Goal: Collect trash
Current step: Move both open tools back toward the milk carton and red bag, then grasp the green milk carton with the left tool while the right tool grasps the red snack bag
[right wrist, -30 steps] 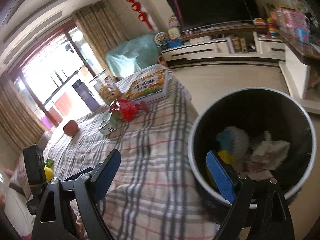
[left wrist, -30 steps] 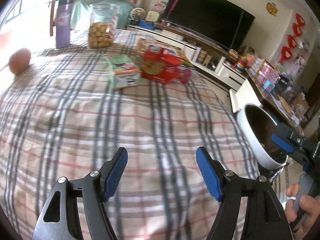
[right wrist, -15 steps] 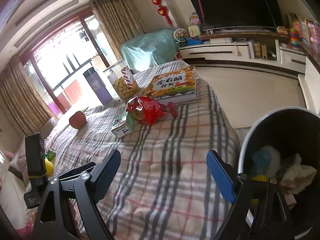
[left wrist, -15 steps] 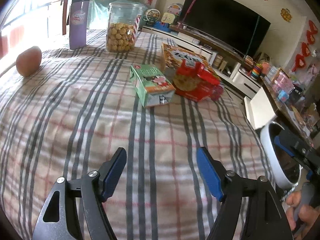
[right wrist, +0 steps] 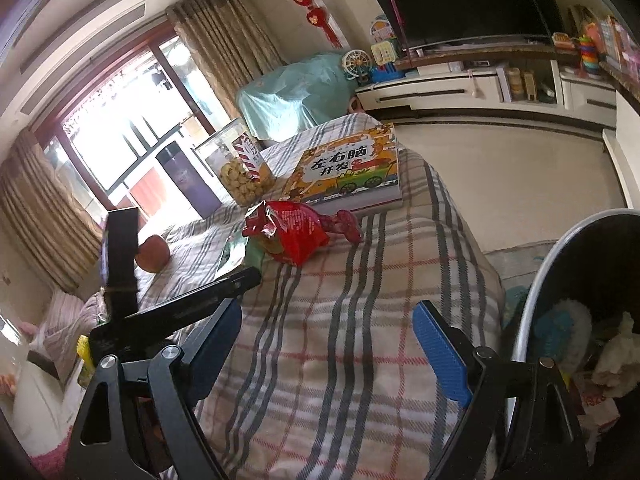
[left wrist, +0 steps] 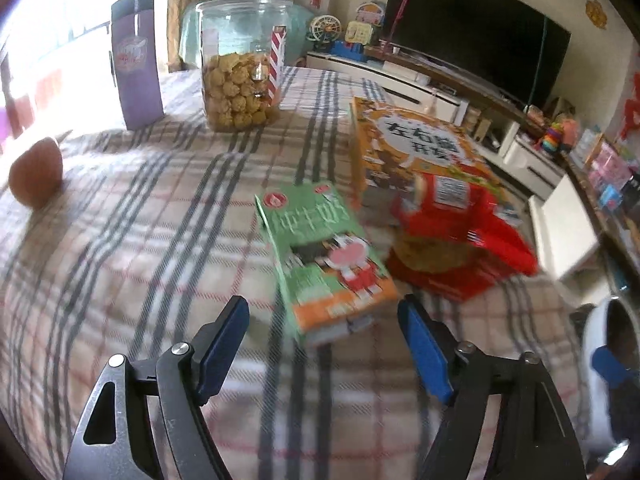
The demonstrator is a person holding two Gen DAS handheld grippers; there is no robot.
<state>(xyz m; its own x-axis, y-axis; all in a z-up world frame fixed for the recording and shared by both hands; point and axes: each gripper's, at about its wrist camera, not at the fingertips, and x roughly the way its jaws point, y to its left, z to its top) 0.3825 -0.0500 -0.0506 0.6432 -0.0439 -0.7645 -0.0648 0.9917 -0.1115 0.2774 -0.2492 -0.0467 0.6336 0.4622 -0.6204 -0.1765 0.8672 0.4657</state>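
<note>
On the plaid cloth, the left gripper (left wrist: 324, 340) hangs with jaws apart just before a flat green carton (left wrist: 324, 256); beside it lies a crinkled red wrapper (left wrist: 452, 236), blurred, perhaps holding biscuits. The right gripper (right wrist: 328, 340), jaws apart, hovers near the round bin (right wrist: 532, 300).

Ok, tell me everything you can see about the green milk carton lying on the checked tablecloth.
The green rectangular cardboard milk carton lies flat on its side on the plaid tablecloth, one end towards the left tongs, which are open and not touching it. Its upper face shows white Chinese characters, a red logo and a red-and-white cartoon figure above an orange band. It looks intact. Its right edge sits close against the red crinkled snack bag; actual contact is unclear through the blur.
</note>
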